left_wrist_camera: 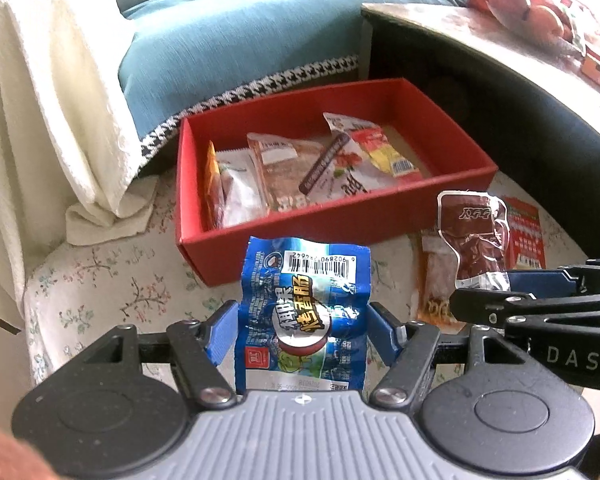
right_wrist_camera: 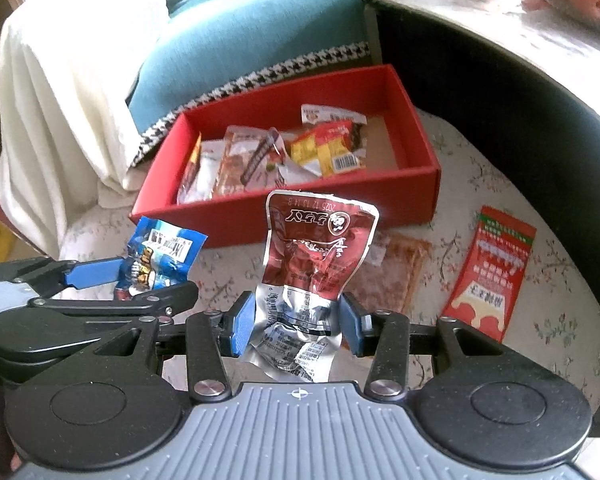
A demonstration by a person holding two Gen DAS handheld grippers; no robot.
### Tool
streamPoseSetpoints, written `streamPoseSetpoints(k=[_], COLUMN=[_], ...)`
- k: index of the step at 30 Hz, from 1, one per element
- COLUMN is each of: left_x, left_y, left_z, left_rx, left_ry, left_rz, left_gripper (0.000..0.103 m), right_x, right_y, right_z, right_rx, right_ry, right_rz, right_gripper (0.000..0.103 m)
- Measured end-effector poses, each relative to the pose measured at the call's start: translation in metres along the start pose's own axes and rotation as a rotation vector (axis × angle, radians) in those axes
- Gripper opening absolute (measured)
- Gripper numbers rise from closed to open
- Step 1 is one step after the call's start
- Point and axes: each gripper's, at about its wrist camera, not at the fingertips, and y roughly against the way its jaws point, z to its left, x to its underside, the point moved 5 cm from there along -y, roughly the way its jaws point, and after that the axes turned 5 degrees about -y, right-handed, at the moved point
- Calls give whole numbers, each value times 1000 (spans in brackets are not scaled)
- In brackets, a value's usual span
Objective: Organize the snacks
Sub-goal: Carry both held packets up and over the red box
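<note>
Left wrist view
My left claw [left_wrist_camera: 302,330]: its blue pads were clamped on the blue snack packet [left_wrist_camera: 305,304], low in the centre of the frame.
Red box [left_wrist_camera: 284,236]: sat past the packet, mid-frame, on the floral cloth [left_wrist_camera: 100,288], with several snack packs [left_wrist_camera: 300,168] lying inside.
My right claw [left_wrist_camera: 496,292]: reached in from the right edge, pinching the dark red pouch [left_wrist_camera: 474,236].
Orange packet [left_wrist_camera: 434,284]: lay flat on the cloth beneath that pouch.

Right wrist view
My right claw [right_wrist_camera: 298,322]: closed on the dark red pouch [right_wrist_camera: 314,268], held upright at centre.
My left claw [right_wrist_camera: 112,276]: at the left edge, gripping the blue snack packet [right_wrist_camera: 160,256].
Red box [right_wrist_camera: 340,200]: behind both packets, upper centre.
Red leaflet [right_wrist_camera: 490,276]: flat on the cloth at right, apart from the box.
</note>
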Motion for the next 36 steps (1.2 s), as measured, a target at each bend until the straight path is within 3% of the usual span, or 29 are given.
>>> streamPoseSetpoints(k=[16, 27, 36], left_x=[-47, -90, -100], left_y=[-8, -47, -77], left_z=[16, 38, 45], left_rx=[-52, -114, -122], left_ry=[47, 86, 93], left_rz=[-69, -92, -69], left_gripper=[61, 61, 61], right_x=[-53, -108, -117], right_y=[-11, -55, -82], right_z=[3, 8, 3], right_rx=[-5, 6, 25], right_ry=[10, 29, 31], right_rz=[-71, -80, -59], right_gripper=[53, 53, 53])
